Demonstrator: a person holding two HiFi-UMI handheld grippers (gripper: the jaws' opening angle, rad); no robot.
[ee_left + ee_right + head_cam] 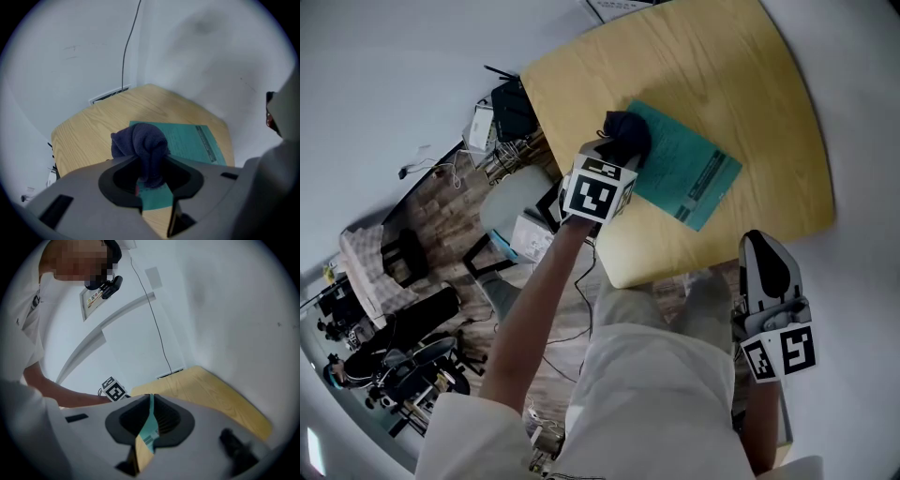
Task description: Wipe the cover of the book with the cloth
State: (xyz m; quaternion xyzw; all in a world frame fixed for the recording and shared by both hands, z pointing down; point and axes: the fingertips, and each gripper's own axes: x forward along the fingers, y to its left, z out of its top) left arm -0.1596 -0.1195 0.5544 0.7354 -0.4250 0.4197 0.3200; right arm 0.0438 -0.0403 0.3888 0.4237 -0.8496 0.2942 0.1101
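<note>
A teal book (689, 169) lies flat on the rounded wooden table (694, 66). My left gripper (617, 150) is shut on a bunched dark blue cloth (626, 131), which rests on the book's near left corner. In the left gripper view the cloth (143, 145) bulges up between the jaws over the book (192, 140). My right gripper (766, 255) hangs off the table's near edge beside my lap, jaws shut with nothing in them. In the right gripper view (150, 420) a sliver of book and table shows through the thin slit, and the left gripper's marker cube (114, 390) is beyond.
The table's near edge (675, 277) runs just in front of my knees in light trousers (656, 375). Left of the table on the wooden floor stand a chair (511, 202), boxes, cables and dark equipment (412, 347). A white wall with a hanging cable (129, 47) lies behind the table.
</note>
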